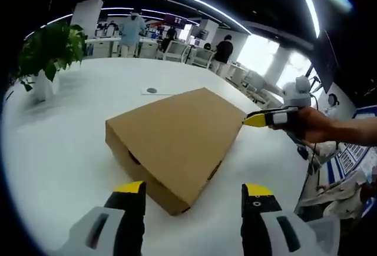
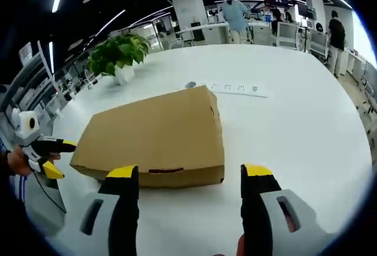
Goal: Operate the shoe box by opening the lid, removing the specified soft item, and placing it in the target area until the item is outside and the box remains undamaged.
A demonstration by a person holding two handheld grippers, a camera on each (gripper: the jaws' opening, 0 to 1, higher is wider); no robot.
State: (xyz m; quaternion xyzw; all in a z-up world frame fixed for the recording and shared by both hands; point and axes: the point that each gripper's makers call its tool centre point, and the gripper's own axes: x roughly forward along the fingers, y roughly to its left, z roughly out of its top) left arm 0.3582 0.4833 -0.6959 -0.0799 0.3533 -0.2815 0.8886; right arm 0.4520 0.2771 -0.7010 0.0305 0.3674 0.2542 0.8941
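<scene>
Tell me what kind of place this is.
Probably an open-plan office or showroom: a large white table holding a closed brown cardboard shoe box, a potted green plant, and rows of desks with chairs behind.

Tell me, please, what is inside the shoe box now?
That cannot be seen: the shoe box lies closed on the white table, its lid still down. Only plain brown cardboard shows. Both grippers hover near it, jaws apart, not touching.

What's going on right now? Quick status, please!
Left gripper open, right gripper open, both short of the shoe box. Lid shut, box flat on the white table. Nothing in the way.
</scene>
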